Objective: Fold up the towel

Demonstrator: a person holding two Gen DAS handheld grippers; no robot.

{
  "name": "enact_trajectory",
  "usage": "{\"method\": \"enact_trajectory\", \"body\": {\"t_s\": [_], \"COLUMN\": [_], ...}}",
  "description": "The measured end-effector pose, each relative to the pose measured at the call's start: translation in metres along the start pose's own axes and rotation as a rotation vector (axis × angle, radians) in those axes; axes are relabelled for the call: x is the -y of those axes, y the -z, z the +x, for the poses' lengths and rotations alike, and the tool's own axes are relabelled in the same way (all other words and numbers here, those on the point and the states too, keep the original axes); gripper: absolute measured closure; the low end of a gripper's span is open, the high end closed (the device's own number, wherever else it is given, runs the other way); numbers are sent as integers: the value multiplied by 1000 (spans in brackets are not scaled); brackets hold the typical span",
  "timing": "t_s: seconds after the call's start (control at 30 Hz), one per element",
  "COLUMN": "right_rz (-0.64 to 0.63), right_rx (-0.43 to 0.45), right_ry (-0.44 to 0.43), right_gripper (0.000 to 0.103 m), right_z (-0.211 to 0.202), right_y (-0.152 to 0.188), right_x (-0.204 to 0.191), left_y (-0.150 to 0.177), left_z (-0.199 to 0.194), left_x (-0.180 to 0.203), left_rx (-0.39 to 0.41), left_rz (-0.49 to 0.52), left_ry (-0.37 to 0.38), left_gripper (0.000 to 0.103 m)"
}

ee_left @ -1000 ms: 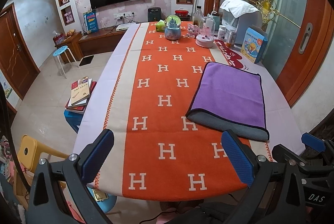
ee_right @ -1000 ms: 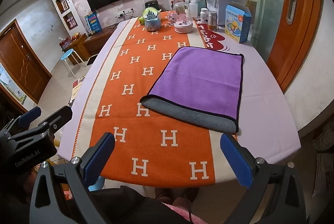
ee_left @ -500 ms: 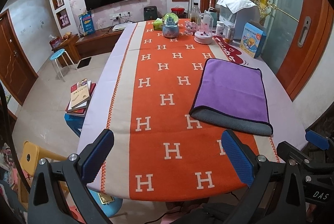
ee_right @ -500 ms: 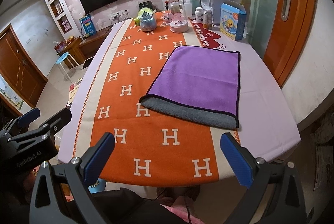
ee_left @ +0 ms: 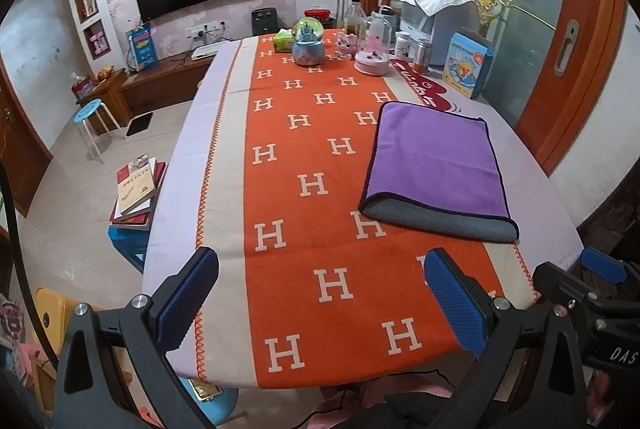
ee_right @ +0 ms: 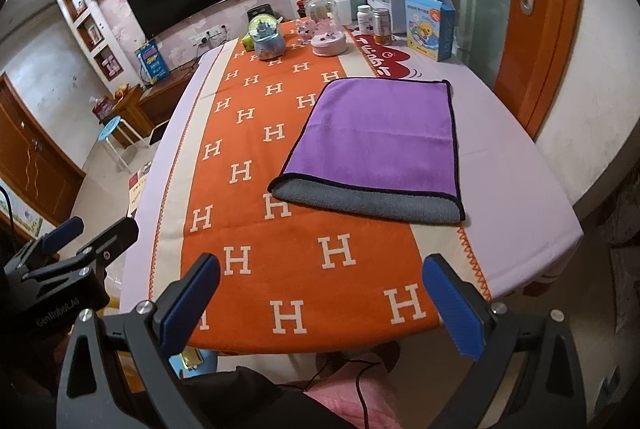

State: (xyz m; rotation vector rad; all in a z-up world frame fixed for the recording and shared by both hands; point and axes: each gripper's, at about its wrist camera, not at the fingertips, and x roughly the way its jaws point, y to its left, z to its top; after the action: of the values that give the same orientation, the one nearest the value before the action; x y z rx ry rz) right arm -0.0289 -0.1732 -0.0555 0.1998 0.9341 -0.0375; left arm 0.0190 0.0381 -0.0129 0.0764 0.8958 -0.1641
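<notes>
A purple towel (ee_left: 434, 159) with a grey underside lies folded on the right side of the table, its grey lower layer sticking out at the near edge; it also shows in the right wrist view (ee_right: 380, 137). My left gripper (ee_left: 320, 303) is open and empty, above the table's near edge, short of the towel. My right gripper (ee_right: 320, 303) is open and empty, also above the near edge, in front of the towel. The right gripper shows at the right edge of the left wrist view (ee_left: 592, 293). The left gripper shows at the left edge of the right wrist view (ee_right: 68, 261).
The table (ee_left: 224, 157) has an orange H-patterned cloth. At its far end stand a snow globe (ee_left: 307, 43), a pink dome (ee_left: 373, 49), bottles, a blue box (ee_left: 466, 63) and a water dispenser. Books on a stool (ee_left: 136, 189) and a blue stool (ee_left: 90, 113) stand left.
Both grippers have drawn back and up a little from the table; the towel looks slightly farther away. The towel has not moved and both grippers stay open.
</notes>
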Motion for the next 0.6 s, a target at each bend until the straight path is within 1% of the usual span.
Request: {"method": "enact_trajectory", "body": {"t_s": [0.1, 0.23, 0.47, 0.6], "right_rz": [20, 40, 64, 81], "right_rx": [5, 34, 57, 65], "right_ry": [9, 36, 11, 0], "right_gripper": [2, 2, 2, 2], "right_z": [0, 2, 14, 24], "right_y": [1, 0, -10, -17], "right_x": [3, 10, 34, 46], "left_y": [-1, -5, -20, -29], "left_z": [5, 13, 38, 54], "left_x": [-1, 0, 7, 16], "left_rx": [-10, -19, -60, -78], "left_rz": [13, 41, 61, 99], "left_ry": [20, 55, 89, 94], "left_gripper": [1, 1, 1, 1]}}
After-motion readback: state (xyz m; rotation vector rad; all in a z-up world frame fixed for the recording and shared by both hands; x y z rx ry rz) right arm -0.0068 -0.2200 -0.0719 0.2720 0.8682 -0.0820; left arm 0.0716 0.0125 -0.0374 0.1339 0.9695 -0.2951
